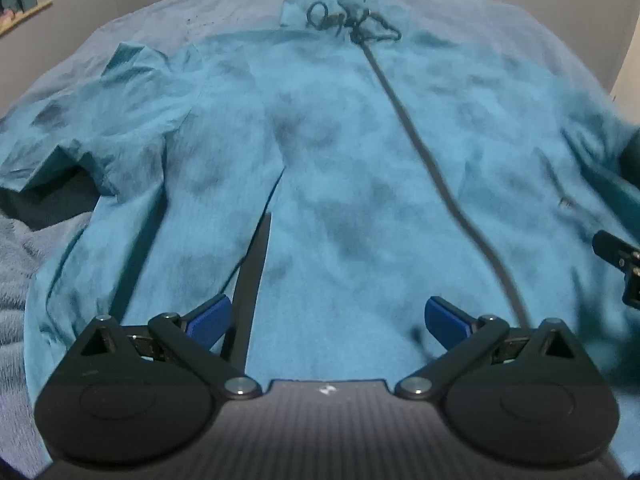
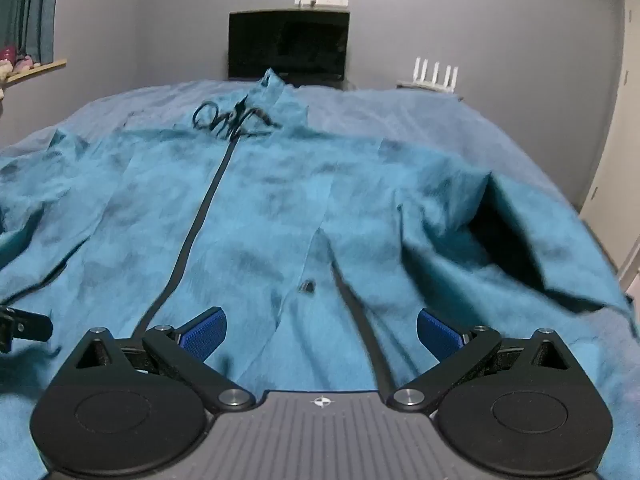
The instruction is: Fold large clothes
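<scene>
A large teal fleece jacket (image 1: 340,152) lies spread flat, front up, on a bed; it also fills the right wrist view (image 2: 272,208). A dark zipper (image 1: 416,128) runs down its middle, with black drawstrings (image 1: 348,20) coiled at the collar. One sleeve (image 1: 96,120) lies out to the left, the other sleeve (image 2: 500,240) to the right. My left gripper (image 1: 327,320) is open and empty above the hem, left of the zipper. My right gripper (image 2: 318,332) is open and empty above the hem, right of the zipper (image 2: 200,220). Each gripper's tip shows at the other view's edge.
A blue-grey fleece blanket (image 1: 16,272) covers the bed under the jacket. A dark monitor (image 2: 288,46) stands past the far end of the bed, a white router (image 2: 436,74) to its right. A door (image 2: 624,128) is at the right, a windowsill (image 2: 32,70) at the left.
</scene>
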Demonstrator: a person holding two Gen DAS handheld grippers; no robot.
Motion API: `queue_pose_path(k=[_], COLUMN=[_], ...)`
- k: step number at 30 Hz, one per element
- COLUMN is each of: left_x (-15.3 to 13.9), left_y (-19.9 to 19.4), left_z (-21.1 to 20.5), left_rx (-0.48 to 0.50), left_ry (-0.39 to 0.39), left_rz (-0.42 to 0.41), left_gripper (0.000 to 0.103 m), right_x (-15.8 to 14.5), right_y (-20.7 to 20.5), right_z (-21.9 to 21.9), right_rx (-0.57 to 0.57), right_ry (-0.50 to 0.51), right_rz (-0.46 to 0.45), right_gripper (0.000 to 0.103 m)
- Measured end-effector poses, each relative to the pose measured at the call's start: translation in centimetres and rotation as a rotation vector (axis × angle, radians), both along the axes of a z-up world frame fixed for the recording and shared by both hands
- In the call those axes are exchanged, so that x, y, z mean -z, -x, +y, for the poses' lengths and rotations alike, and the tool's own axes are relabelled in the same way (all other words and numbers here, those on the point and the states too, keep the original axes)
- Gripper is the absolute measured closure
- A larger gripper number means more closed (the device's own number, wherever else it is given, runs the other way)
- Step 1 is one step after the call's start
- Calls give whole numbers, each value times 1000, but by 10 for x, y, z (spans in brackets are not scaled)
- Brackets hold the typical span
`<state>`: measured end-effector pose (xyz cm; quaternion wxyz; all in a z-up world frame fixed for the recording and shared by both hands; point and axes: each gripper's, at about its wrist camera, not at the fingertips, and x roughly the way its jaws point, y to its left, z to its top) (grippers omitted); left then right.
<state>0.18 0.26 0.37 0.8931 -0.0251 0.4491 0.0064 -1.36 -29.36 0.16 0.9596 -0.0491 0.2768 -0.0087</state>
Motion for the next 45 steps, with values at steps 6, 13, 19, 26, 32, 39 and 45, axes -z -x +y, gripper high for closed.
queue_pose_path(k=[6,13,19,26,32,39,45], left_x=[-40,-17,21,37,43,44,51], left_y=[-20,-19,-33,-45,-46,-47,-49], left_z=[17,19,37,32,17,20,12], left_rx=[18,72,-19,-33,18,22,59], left_ry=[-33,-52,59,74,-26,-5,8], left_rz=[-228,-305,-87,-37,-27,-24,-22], left_gripper=[0,0,0,0,0,0,0], right_x=[-57,-65,-40,3,17,13,-5], right_y=[-3,-21,-17,-1,5,2,-22], right_z=[-34,-119,-227,-285,-312,-324,-341], right_rx=[125,378,600,707,765,857,878], right_ry=[-12,-170,-524,-797,-887,-787,-597], right_rz=[-127,-41,6,-52,-150,-253,-220], right_gripper=[0,0,0,36,74,69,80])
